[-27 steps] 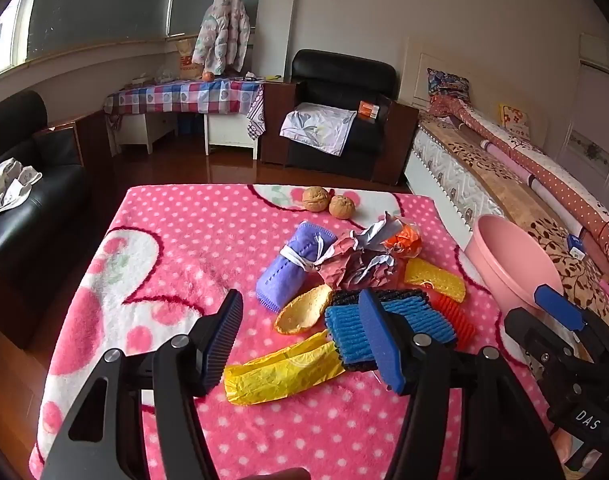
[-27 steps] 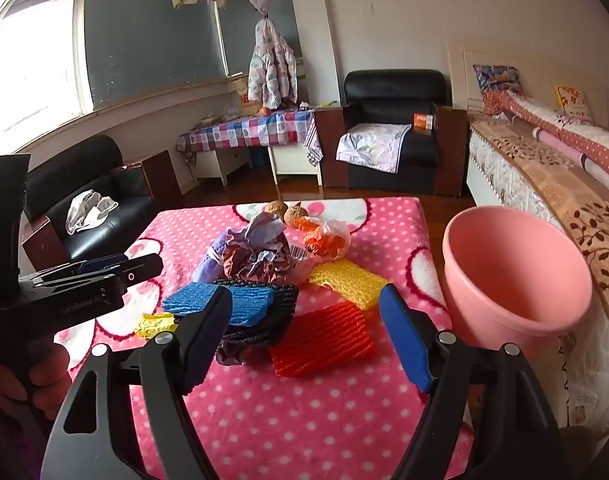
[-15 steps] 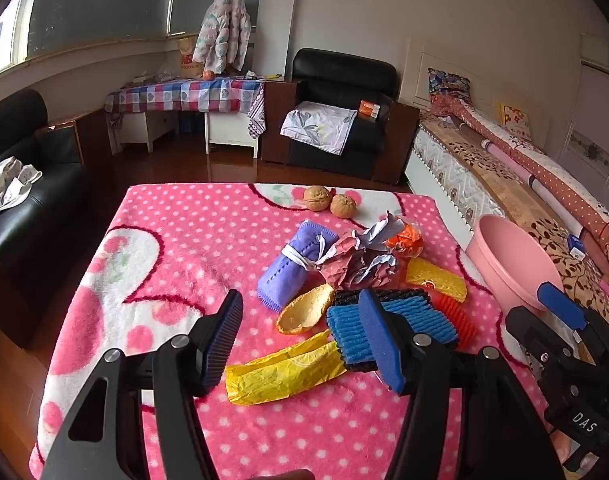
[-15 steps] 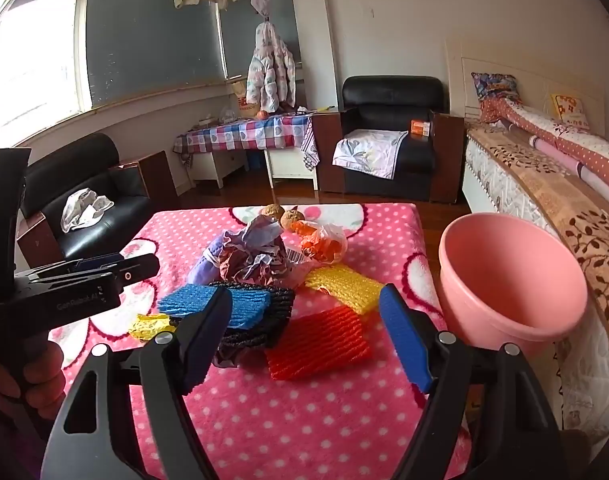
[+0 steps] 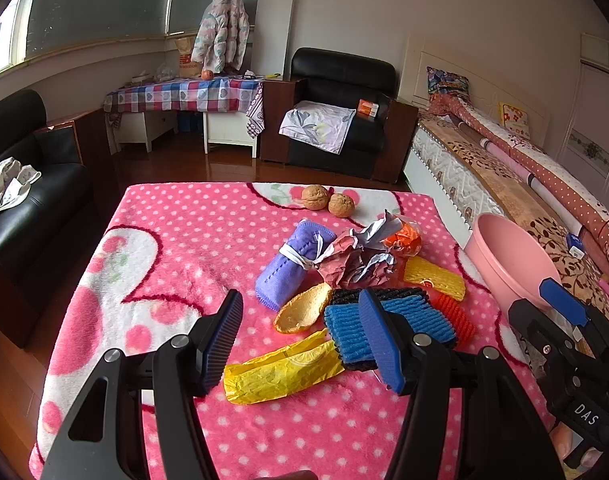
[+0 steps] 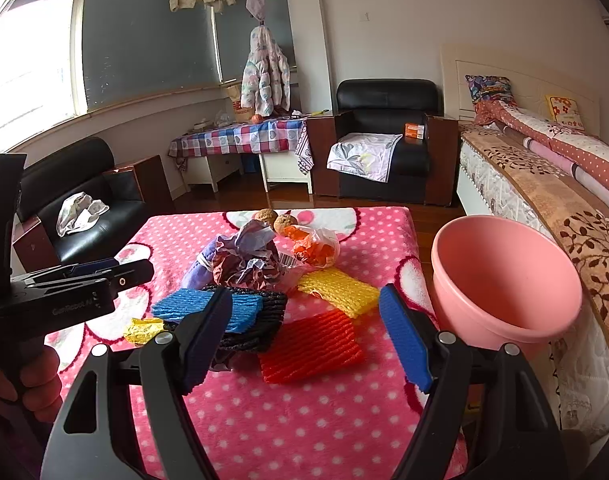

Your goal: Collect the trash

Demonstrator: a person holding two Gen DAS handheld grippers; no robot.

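A heap of trash lies on the pink dotted blanket (image 5: 176,248): a yellow wrapper (image 5: 280,372), a peel (image 5: 302,312), blue foam net (image 5: 420,316), red foam net (image 6: 312,346), yellow foam net (image 6: 336,292), crumpled paper (image 5: 354,260) and an orange bag (image 6: 316,246). A pink basin (image 6: 500,280) stands at the table's right edge. My left gripper (image 5: 304,338) is open and empty, above the yellow wrapper. My right gripper (image 6: 304,336) is open and empty, above the red net.
A rolled purple cloth (image 5: 288,270) and two walnuts (image 5: 328,200) lie beside the heap. A bed (image 6: 552,184) runs along the right. A black sofa (image 5: 20,196) stands at the left, an armchair (image 5: 340,120) and a checked table (image 5: 184,96) behind.
Both grippers have drifted very slightly; the scene has shifted a little in the right wrist view. Nothing was taken hold of.
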